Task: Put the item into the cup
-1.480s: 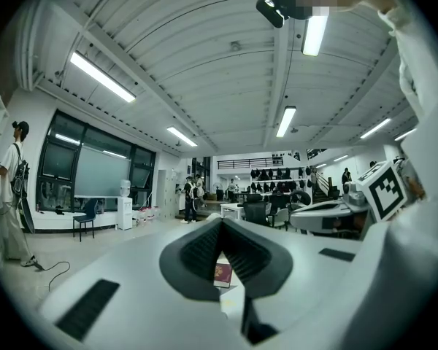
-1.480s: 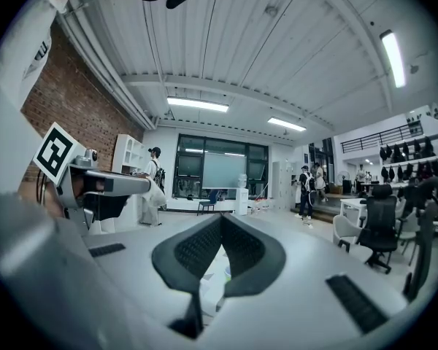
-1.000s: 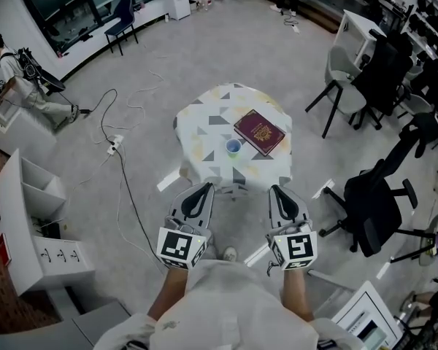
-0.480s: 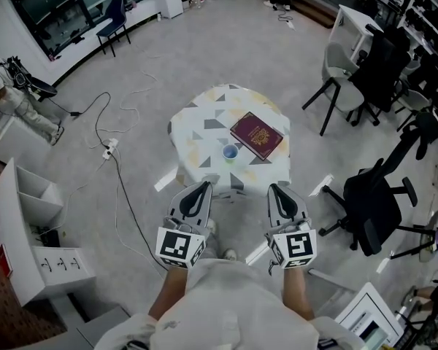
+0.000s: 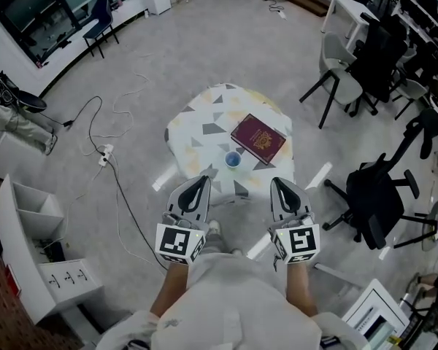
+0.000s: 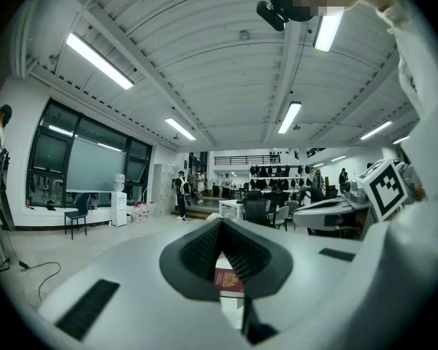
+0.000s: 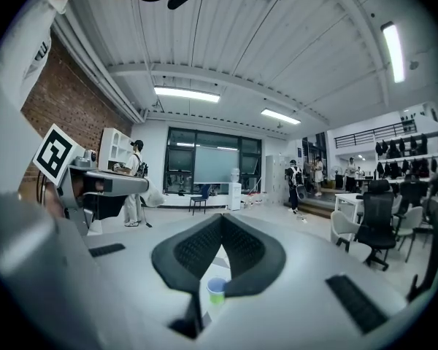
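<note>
A small round table (image 5: 197,119) with a triangle-patterned cloth stands ahead of me on the floor. On it lies a dark red passport-like booklet (image 5: 258,138), and a small blue-rimmed cup (image 5: 233,159) sits just in front of the booklet. My left gripper (image 5: 202,181) and right gripper (image 5: 277,183) hover side by side short of the table's near edge, both shut and holding nothing. In the left gripper view the booklet (image 6: 228,280) shows below the closed tips (image 6: 220,224). In the right gripper view the cup (image 7: 216,289) shows below the closed tips (image 7: 223,221).
A black office chair (image 5: 372,199) stands right of the table, and a grey chair (image 5: 341,70) and desks stand at the far right. A cable (image 5: 119,188) with a power strip (image 5: 102,155) runs across the floor at left. A white shelf unit (image 5: 29,224) is at the near left.
The table has drawn slightly nearer to the grippers and the room has slid in the head view. Both grippers keep the same pose and stay shut.
</note>
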A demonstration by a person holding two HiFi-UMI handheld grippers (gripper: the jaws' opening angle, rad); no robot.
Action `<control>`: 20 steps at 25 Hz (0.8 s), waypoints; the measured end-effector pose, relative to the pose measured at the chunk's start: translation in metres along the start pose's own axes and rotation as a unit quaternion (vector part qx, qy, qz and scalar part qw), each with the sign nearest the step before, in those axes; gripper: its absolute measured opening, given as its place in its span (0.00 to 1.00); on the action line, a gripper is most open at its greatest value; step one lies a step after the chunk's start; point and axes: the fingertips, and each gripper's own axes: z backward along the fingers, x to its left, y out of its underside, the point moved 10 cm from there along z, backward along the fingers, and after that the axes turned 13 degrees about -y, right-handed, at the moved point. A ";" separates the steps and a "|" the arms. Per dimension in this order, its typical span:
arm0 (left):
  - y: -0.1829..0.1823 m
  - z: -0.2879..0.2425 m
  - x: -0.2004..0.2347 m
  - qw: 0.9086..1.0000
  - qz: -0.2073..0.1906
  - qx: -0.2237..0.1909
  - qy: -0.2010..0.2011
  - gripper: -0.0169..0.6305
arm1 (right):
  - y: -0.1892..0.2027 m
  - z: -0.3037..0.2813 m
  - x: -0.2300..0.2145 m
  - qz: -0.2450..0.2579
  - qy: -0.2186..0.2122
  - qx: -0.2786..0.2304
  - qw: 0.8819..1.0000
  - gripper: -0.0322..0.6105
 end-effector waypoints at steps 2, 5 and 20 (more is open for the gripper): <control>-0.002 -0.011 0.011 1.000 0.000 0.001 0.005 0.04 | -0.001 -0.012 -0.002 -0.001 0.007 0.002 1.000 0.06; -0.003 -0.027 0.028 1.000 0.000 0.001 0.013 0.04 | -0.002 -0.030 -0.002 -0.006 0.016 0.006 1.000 0.06; 0.000 -0.080 0.105 0.998 0.023 -0.007 0.055 0.04 | -0.020 -0.106 0.015 0.013 0.050 0.026 0.998 0.06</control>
